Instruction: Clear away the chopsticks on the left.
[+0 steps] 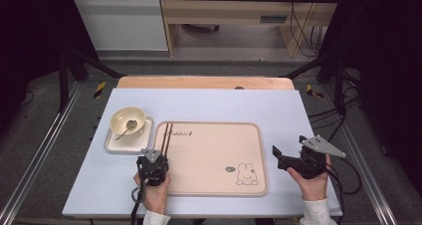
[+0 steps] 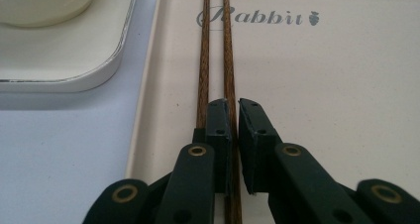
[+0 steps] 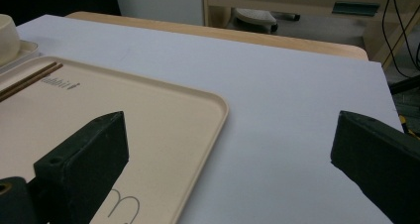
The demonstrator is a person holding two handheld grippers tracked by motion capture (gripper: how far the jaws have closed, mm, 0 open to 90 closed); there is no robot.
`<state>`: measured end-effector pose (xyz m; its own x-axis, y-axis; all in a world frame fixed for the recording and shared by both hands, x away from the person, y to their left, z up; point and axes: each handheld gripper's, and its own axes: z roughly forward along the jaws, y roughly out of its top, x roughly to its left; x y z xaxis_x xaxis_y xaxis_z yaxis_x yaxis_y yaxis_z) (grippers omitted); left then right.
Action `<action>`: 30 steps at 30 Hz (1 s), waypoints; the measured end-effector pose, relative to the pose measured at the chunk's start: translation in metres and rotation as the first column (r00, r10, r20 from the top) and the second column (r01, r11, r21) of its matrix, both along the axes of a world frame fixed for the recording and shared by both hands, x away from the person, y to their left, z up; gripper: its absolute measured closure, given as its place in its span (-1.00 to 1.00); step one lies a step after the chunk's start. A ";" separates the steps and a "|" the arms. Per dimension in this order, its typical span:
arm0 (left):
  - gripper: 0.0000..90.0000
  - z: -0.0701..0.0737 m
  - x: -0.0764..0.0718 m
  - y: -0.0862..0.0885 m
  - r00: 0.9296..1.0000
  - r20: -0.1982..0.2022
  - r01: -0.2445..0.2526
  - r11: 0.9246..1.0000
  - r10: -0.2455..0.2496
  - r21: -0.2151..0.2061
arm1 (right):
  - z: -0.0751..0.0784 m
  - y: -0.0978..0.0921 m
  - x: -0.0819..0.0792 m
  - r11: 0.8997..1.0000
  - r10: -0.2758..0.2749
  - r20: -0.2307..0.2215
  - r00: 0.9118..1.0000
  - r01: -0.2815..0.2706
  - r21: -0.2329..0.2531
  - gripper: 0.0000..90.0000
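Observation:
Two brown chopsticks (image 1: 166, 135) lie side by side along the left edge of a beige rabbit-print tray (image 1: 209, 155). My left gripper (image 1: 158, 160) is over their near ends. In the left gripper view its jaws are closed on the right chopstick (image 2: 228, 60), and the left chopstick (image 2: 203, 60) runs just outside the left jaw. My right gripper (image 1: 288, 145) hovers wide open off the tray's right edge, with nothing between its jaws; the right gripper view looks across the tray corner (image 3: 148, 115) from the gripper (image 3: 230, 120).
A cream bowl (image 1: 128, 119) holding a spoon (image 1: 130, 125) sits on a square white plate (image 1: 127, 141) left of the tray. A pale mat (image 1: 209, 103) covers the wooden table. Black frame posts stand at both sides.

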<state>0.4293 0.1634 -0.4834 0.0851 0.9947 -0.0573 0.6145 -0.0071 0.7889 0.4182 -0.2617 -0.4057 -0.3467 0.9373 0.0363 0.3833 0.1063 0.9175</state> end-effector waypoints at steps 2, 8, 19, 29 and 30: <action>0.84 0.000 -0.001 0.000 1.000 0.005 0.006 1.000 -0.006 -0.002 | 0.000 0.000 0.000 1.000 0.000 0.000 1.000 0.000 0.001 -0.96; 0.75 0.006 -0.006 0.002 0.997 0.060 0.042 0.999 -0.040 -0.032 | 0.000 -0.001 0.000 1.000 -0.001 0.001 1.000 0.001 0.000 -0.96; 0.39 0.041 -0.015 0.023 0.962 0.186 0.213 0.976 -0.200 -0.054 | 0.001 -0.001 0.000 1.000 -0.003 -0.002 1.000 0.003 0.001 -0.96; -0.03 0.055 -0.010 0.047 0.911 0.207 0.367 0.930 -0.357 -0.007 | 0.001 -0.002 -0.001 1.000 -0.007 -0.002 1.000 0.007 0.005 -0.97; -0.06 0.056 -0.010 0.049 0.906 0.212 0.377 0.926 -0.366 -0.013 | 0.001 -0.003 -0.001 1.000 -0.008 -0.003 1.000 0.008 0.006 -0.97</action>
<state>0.4190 0.2127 -0.4277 0.4632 0.8848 -0.0511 0.4027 -0.1587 0.9015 0.4174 -0.2643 -0.4049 -0.3388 0.9399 0.0426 0.3867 0.0979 0.9170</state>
